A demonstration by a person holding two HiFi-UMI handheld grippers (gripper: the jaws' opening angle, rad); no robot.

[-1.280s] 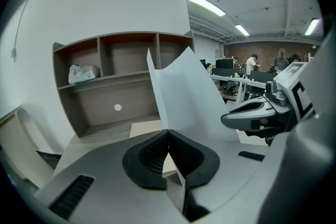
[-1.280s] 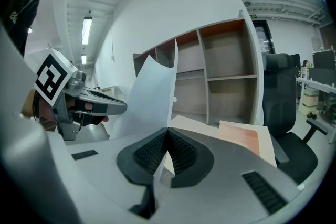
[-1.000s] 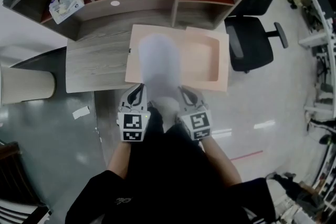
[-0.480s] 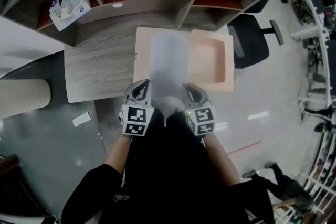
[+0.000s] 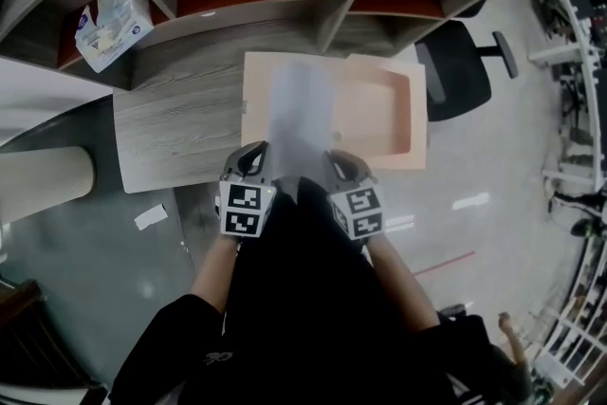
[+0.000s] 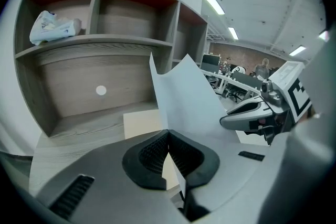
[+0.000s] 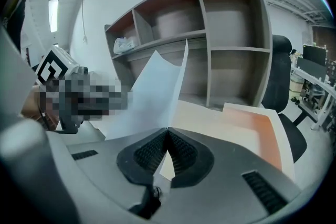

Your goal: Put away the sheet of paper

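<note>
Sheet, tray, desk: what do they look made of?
Sheet: thin matte white paper; it bows freely. Tray: peach, matte, likely cardboard or moulded plastic; can't tell which. Desk: probably grey wood-grain laminate; printed-looking streaks, low sheen.

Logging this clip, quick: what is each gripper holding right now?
Left gripper: closed on the sheet of paper.
Right gripper: closed on the same sheet, at its other side.
</note>
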